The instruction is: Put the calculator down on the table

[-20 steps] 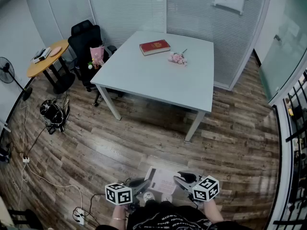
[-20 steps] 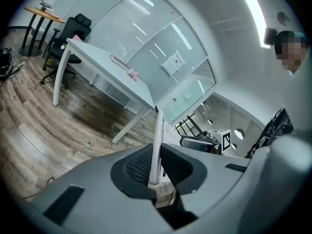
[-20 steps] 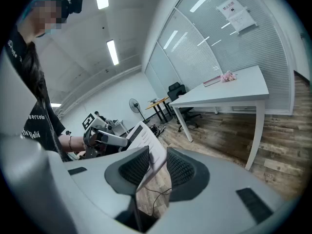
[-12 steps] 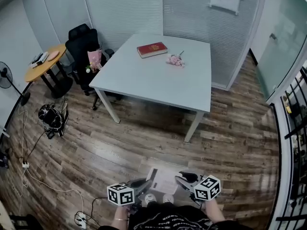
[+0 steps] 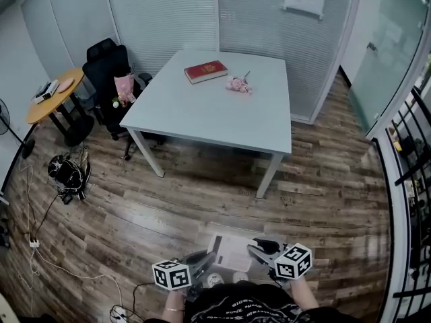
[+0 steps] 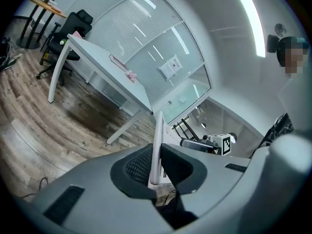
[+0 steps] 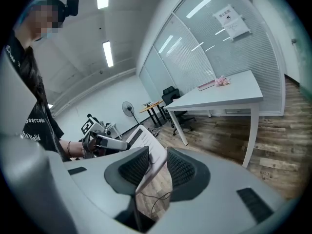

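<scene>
white calculator [image 6: 157, 130] edge-on in left tool [image 6: 158, 162] — head view shows face

Office: glass partition walls [image 5: 168, 12], white table [image 5: 222, 116], black swivel chair [image 5: 103, 56].

The pale grey table [image 5: 222, 120] bears a red book [image 5: 205, 71] at eleven o'clock, pink flowers [image 5: 238, 85] at twelve. The calculator [image 5: 230, 249] is white, the floor [image 5: 168, 200] streaked brown.

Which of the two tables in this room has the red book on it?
The large white rectangular table in the middle; the red book lies near its far edge. The other table is small, round, wooden.
</scene>
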The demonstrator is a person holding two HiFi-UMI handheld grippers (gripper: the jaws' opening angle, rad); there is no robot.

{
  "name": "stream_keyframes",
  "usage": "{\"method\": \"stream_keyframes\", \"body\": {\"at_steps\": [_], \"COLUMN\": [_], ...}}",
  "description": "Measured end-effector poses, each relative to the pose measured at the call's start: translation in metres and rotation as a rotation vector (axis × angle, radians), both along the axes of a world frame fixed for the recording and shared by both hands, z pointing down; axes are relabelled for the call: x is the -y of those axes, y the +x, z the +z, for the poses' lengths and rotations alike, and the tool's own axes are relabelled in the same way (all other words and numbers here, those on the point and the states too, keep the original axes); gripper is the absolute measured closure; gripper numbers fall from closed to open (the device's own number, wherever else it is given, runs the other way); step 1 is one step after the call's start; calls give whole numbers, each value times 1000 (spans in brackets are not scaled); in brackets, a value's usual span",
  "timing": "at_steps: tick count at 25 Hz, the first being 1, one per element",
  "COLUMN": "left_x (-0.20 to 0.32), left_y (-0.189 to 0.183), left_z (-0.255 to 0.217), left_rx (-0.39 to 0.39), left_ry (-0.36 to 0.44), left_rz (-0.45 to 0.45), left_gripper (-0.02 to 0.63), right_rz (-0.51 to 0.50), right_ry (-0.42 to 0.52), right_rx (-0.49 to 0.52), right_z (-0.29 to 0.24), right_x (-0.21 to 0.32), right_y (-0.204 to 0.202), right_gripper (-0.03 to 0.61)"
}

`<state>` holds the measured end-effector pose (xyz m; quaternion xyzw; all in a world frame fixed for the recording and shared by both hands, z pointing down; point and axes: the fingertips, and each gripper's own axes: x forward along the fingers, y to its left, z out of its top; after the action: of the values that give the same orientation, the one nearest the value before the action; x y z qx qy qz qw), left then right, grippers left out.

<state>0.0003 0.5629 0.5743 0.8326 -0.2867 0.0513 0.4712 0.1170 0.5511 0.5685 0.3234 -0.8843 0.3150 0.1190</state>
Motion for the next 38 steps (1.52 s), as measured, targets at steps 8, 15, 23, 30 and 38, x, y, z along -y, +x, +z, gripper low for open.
{"method": "stream_keyframes", "body": {"at_steps": [8, 15, 23, 30, 38], "left_x": [-11, 2, 70, 155, 234], "left_y": [-27, -38, -32, -14, 19], "left_z": [11, 8, 14, 1, 1], "left_rx": [-5, 8, 28, 40, 34], "left_ry": [-10, -17, -10, -16, -22], "left_rz": [-27, -58, -145, -228, -278], "left_gripper": [554, 555, 555, 555, 554], "right_rz": [50, 49, -18, -109, -159], "right_ry": [7, -2, -21, -27, -9], "right_rx": [-8, 5, 36, 48, 48], "right_z": [11, 14, 23, 12, 9], "right_x": [-7, 12, 94, 190, 274], "right_y": [-26, -37, -34, -20, 11], "right_gripper": [449, 446, 445, 445, 445]}}
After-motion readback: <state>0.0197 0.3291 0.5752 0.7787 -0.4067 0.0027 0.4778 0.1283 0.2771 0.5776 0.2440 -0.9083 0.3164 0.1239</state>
